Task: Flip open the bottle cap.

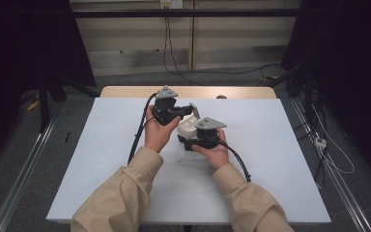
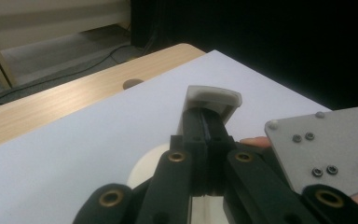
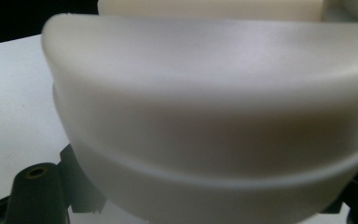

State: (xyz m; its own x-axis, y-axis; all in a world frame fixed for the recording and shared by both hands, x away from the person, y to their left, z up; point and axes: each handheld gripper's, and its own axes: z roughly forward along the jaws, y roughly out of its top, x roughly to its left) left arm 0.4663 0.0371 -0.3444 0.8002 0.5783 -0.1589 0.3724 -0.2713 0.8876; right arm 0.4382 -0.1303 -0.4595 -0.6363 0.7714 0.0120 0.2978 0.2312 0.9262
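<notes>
White sheet (image 1: 270, 159) covered most of the wooden table (image 1: 125, 91); work sat at its middle. The cream container (image 1: 187, 126), a rounded, matt, slightly translucent plastic tub, was held just above the sheet between both tools. Its hinged lid (image 2: 213, 95), a small flat flap with a grey-white edge, stood up and open. Right gripper (image 1: 199, 140) was closed on the container body; in the right gripper view the curved wall (image 3: 214, 116) with a stepped band near its base sat right against the camera, jaws at either side. Left gripper (image 2: 206, 128) had its jaws drawn tight together, pinching the lid's edge from below. Risk, as judged: the lid grip was thin and on a smooth lip, so any sideways pull by the left hand (image 1: 157, 133) could slip the flap out or strain the hinge. The round wall could also rotate in the right jaws if the two hands pulled unevenly, dropping the container onto the sheet.
</notes>
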